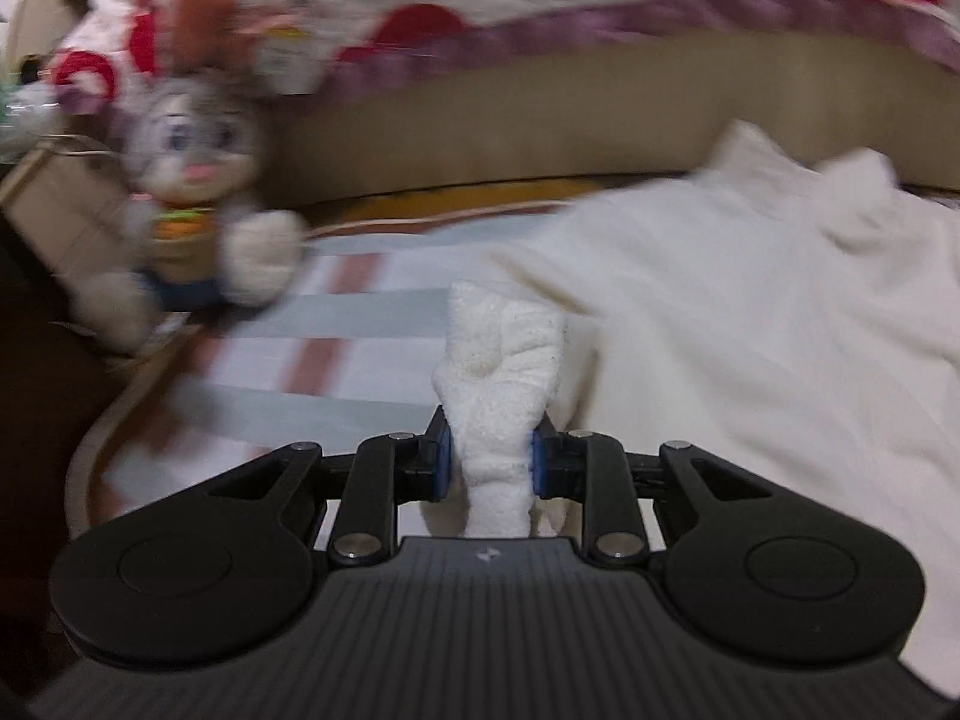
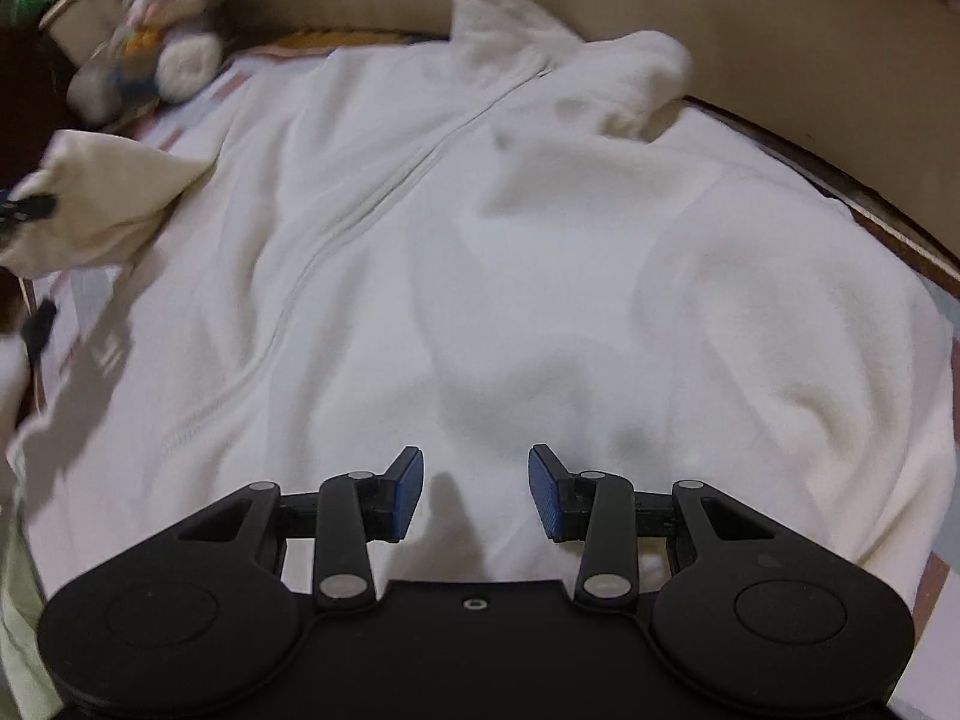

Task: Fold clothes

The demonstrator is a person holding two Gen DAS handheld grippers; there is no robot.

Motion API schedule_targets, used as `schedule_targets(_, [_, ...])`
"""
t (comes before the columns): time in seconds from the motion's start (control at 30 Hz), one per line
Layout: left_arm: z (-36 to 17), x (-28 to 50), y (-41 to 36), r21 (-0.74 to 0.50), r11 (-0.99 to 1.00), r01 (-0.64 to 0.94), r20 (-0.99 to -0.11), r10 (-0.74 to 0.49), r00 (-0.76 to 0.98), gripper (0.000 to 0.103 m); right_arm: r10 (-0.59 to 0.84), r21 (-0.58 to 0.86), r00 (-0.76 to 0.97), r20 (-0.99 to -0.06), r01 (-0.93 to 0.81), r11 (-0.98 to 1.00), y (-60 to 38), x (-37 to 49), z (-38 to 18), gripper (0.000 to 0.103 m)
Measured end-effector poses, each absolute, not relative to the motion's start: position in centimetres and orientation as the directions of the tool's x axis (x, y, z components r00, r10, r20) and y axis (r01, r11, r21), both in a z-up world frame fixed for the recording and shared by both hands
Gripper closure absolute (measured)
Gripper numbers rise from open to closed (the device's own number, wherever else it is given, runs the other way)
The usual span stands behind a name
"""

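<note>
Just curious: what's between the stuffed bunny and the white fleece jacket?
Only bare striped sheet separates the stuffed bunny from the white fleece jacket, seen in the left wrist view.

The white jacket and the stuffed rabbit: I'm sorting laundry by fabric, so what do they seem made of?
The white jacket looks like soft matte fleece: fuzzy nap, thick rounded folds. The stuffed rabbit looks like plush pile, though blur hides detail.

Jacket: the cream fleece zip-up jacket [image 2: 480, 252] lies spread on the striped bed sheet [image 1: 336, 324], collar toward the far side.
Sleeve: the jacket's sleeve end [image 1: 504, 384] sits between the left claw [image 1: 491, 459] pads.
Right claw [image 2: 476, 495]: above the jacket's near part.
Toy: the grey plush rabbit toy [image 1: 192, 204] sits at the far left, beyond the sleeve.
</note>
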State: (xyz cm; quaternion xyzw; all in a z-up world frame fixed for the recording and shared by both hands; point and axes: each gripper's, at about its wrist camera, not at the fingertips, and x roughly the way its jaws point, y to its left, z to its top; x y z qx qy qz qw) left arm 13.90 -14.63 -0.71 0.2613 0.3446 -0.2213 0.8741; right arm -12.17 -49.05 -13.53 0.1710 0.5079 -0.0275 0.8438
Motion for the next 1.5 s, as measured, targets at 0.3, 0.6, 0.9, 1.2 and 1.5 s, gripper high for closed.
schedule_targets(0.3, [5.3, 25.3, -10.1, 0.304, 0.906, 0.295, -0.527, -0.098, 0.844, 0.080, 0.074, 0.180, 0.471, -0.879, 0.185, 0.966, -49.7, -10.9, -13.4, 0.059])
schedule_targets(0.6, [3.7, 36.8, -3.5, 0.306, 0.950, 0.069, -0.476, 0.089, 0.875, 0.090, 0.078, 0.119, 0.404, -0.911, 0.078, 0.990, -50.2, -10.7, -15.0, 0.059])
schedule_targets(0.9, [-2.3, 36.7, -3.1, 0.226, 0.965, 0.135, -0.583, 0.023, 0.812, 0.052, 0.109, 0.135, 0.365, -0.925, 0.048, 0.990, -51.1, -11.0, -15.5, 0.059])
schedule_targets(1.2, [-7.7, 29.9, -7.7, -0.039, 0.931, 0.363, -0.732, -0.273, 0.624, 0.048, 0.110, 0.153, 0.440, -0.892, 0.065, 0.986, -51.3, -12.1, -12.9, 0.059])
schedule_targets(1.5, [-14.4, 26.9, -10.2, -0.347, 0.907, 0.241, -0.800, -0.420, 0.429, 0.048, -0.019, 0.062, 0.482, -0.876, 0.152, 0.986, -52.8, -11.6, -12.4, 0.058])
